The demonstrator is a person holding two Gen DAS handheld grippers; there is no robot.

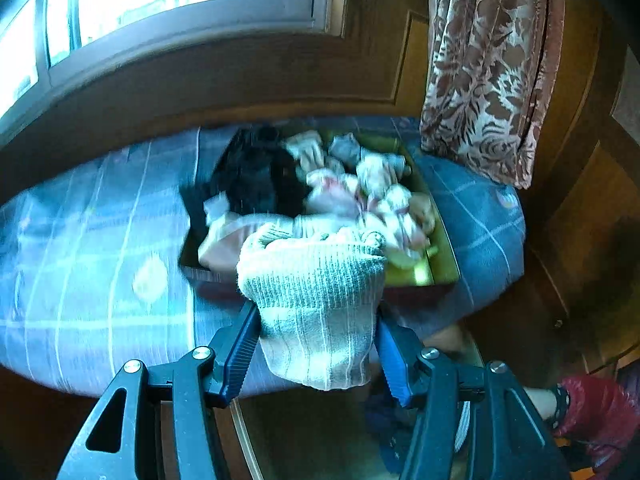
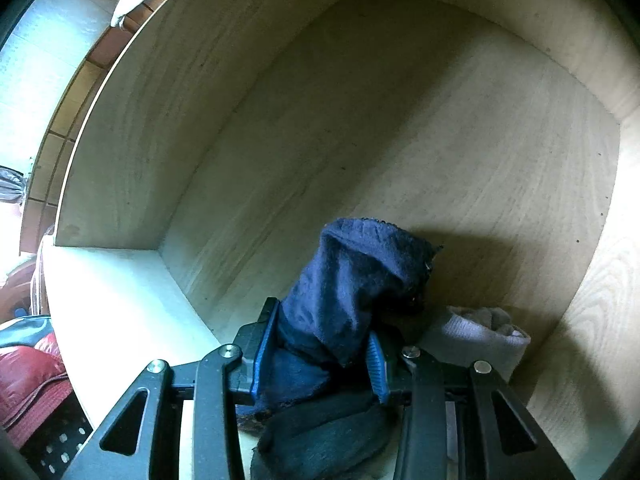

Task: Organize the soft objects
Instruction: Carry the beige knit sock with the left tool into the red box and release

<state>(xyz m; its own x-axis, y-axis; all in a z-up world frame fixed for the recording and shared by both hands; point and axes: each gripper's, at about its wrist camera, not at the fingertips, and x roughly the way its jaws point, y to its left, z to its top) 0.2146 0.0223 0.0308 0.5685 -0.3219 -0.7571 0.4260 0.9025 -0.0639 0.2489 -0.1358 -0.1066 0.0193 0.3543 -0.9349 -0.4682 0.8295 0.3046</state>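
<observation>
My left gripper (image 1: pixel 316 340) is shut on a rolled white ribbed sock (image 1: pixel 316 300) and holds it above the near end of a box (image 1: pixel 444 248) full of rolled socks and a black garment (image 1: pixel 256 172). My right gripper (image 2: pixel 320 344) is shut on a rolled navy blue sock (image 2: pixel 352 292) inside a pale wooden drawer (image 2: pixel 360 120). A grey rolled sock (image 2: pixel 480 332) lies in the drawer's corner, just right of the gripper.
The box rests on a bed with a blue checked cover (image 1: pixel 100 240). A patterned curtain (image 1: pixel 492 72) hangs at the right, a window (image 1: pixel 140 0) behind. A red jacket sleeve (image 1: pixel 596 412) shows at lower right. The drawer's walls (image 2: pixel 140 120) enclose my right gripper.
</observation>
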